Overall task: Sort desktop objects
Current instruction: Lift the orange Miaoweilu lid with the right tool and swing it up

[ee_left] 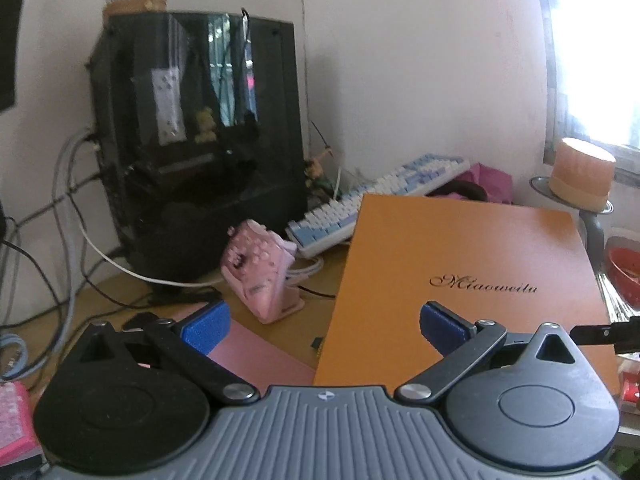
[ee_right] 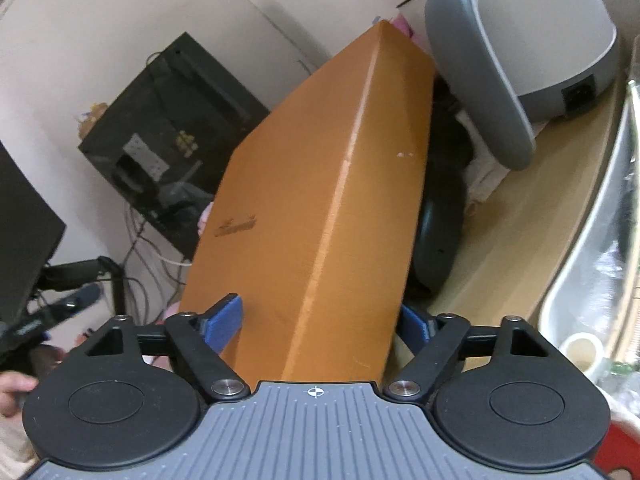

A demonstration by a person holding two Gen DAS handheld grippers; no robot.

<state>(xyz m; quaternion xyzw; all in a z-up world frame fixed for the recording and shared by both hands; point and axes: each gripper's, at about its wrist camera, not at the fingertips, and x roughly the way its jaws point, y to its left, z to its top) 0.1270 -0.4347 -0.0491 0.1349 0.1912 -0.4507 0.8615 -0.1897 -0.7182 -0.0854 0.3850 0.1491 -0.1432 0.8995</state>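
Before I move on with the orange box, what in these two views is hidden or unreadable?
- Orange box: its underside is hidden by the box itself in both views.
- Right gripper: jaws straddle the box; pad contact isn't clear.
- Keyboard, left wrist view: the near end is covered by the box.
- Box lettering: readable in the left wrist view, blurred in the right.
- Left gripper: jaws apart, empty.

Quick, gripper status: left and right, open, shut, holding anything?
Left gripper: open, holding nothing; orange box lies ahead of it.
Right gripper: shut on the orange box, a pad on each side.
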